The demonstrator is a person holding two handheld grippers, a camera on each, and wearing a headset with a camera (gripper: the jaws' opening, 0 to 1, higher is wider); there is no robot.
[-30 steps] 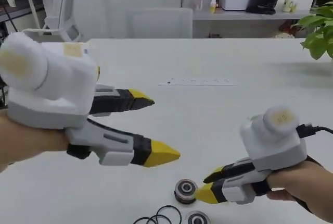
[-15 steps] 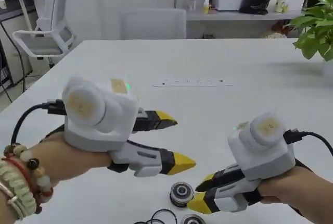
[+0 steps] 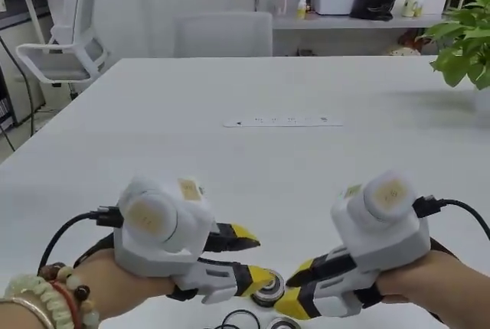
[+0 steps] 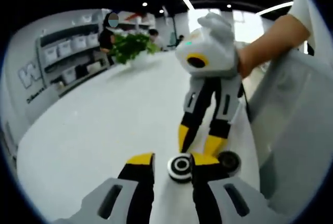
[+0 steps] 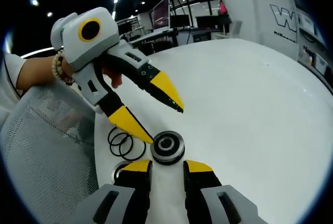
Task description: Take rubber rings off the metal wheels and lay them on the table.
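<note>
Left gripper angled low, jaws spread, lower tip at metal wheel; right gripper opposite, jaws slightly parted, empty; right gripper view showed rubber rings beside wheel.

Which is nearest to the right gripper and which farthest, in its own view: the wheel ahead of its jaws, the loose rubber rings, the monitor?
From the right gripper:
1. Metal wheel, just ahead of the jaws.
2. Loose rubber rings, on the table, to the left.
3. Monitor, far back in the room.
</note>
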